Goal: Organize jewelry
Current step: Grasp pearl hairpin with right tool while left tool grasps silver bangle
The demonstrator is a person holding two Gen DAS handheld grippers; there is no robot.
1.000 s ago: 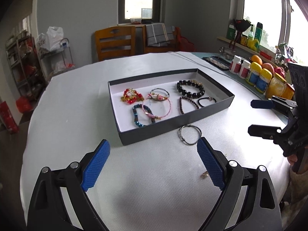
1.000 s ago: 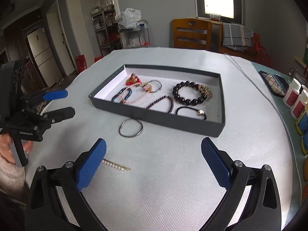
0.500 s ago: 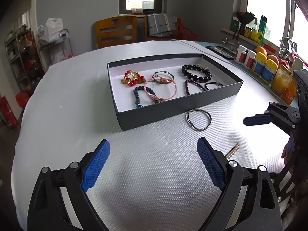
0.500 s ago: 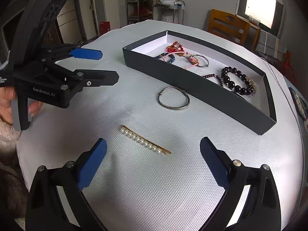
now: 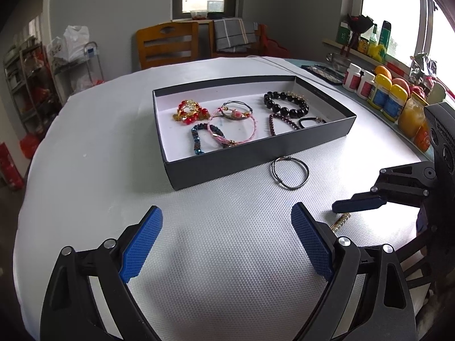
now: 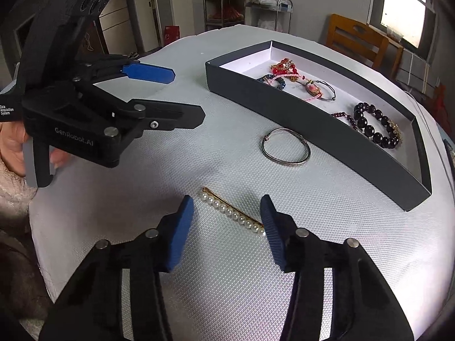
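Your right gripper (image 6: 227,221) sits low over the table (image 6: 199,298), jaws closing around the pearl hair clip (image 6: 233,213) but not yet pressing on it; the clip's far-left end pokes out beyond the left pad and its near-right end lies against the right pad. Its long axis runs diagonally, far-left to near-right, so the pads meet it at a slant rather than squarely across, which I judge the point to watch. Your left gripper (image 5: 227,244) hangs wide open and empty, further from the clip. The metal bangle (image 6: 285,150) lies just beyond, near the front wall of the black tray (image 6: 312,130), where the other bracelets already rest
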